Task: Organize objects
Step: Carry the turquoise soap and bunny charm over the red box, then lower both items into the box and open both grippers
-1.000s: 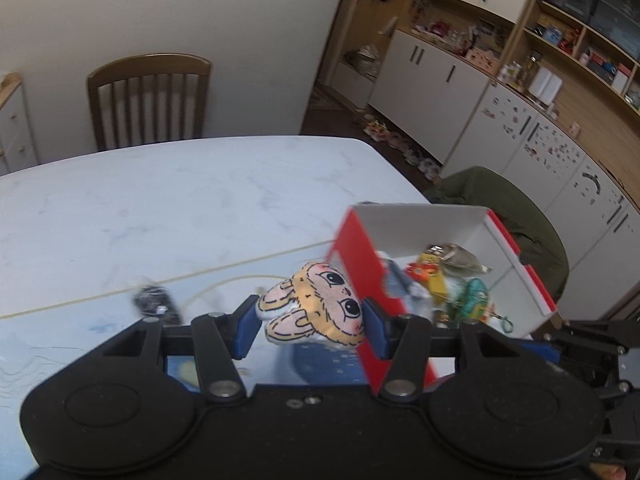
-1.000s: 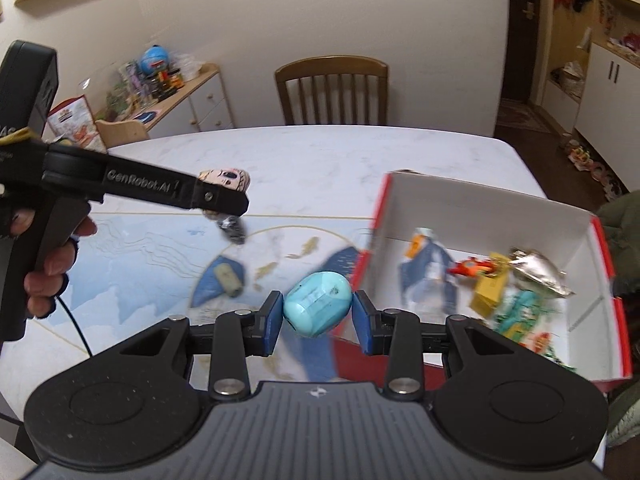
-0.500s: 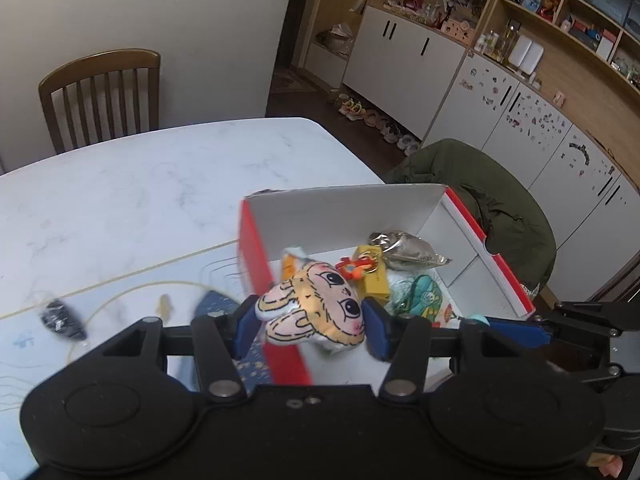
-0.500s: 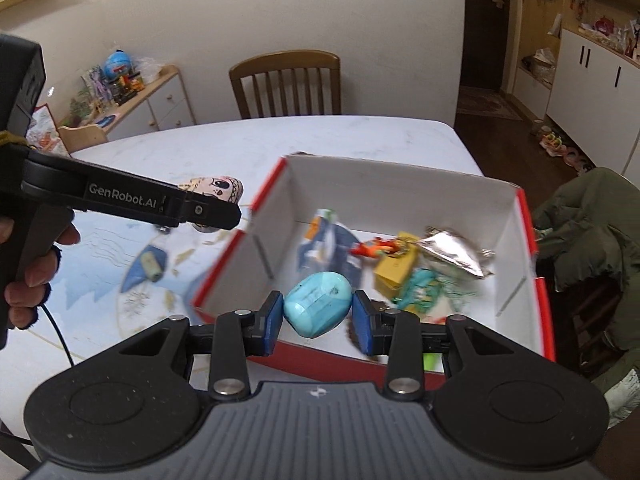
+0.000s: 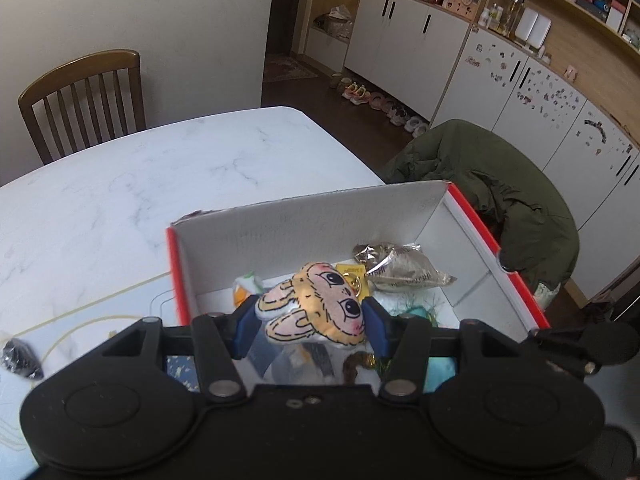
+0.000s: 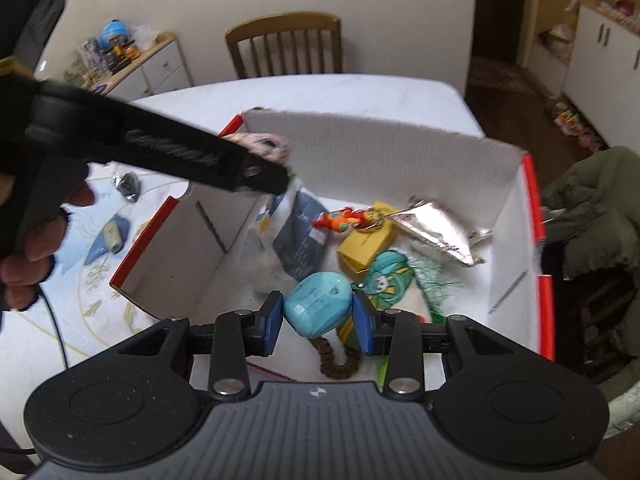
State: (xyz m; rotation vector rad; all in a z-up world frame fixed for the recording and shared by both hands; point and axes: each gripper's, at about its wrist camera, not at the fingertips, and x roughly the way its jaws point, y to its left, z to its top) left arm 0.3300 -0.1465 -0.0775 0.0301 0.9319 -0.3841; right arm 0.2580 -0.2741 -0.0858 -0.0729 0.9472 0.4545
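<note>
My left gripper (image 5: 310,322) is shut on a flat plush rabbit-face toy (image 5: 316,306) and hangs over the open white box with red rim (image 5: 312,224). In the right wrist view the same plush rabbit-face toy (image 6: 266,146) shows at the box's left wall. My right gripper (image 6: 318,320) is shut on a turquoise egg-shaped case (image 6: 318,304), above the white box (image 6: 376,148). Inside lie a silver foil packet (image 6: 436,228), a yellow block (image 6: 366,246), a teal figure (image 6: 386,280), an orange toy (image 6: 340,218) and a dark pouch (image 6: 300,232).
On the marble table (image 5: 160,168) a small dark object (image 6: 128,186) and a yellowish piece (image 6: 112,236) lie on the mat left of the box. A wooden chair (image 6: 286,48) stands behind; a green jacket (image 5: 500,200) drapes a chair beside the box.
Both grippers have moved right from over the table mat to over the box interior, each still gripping its toy.
</note>
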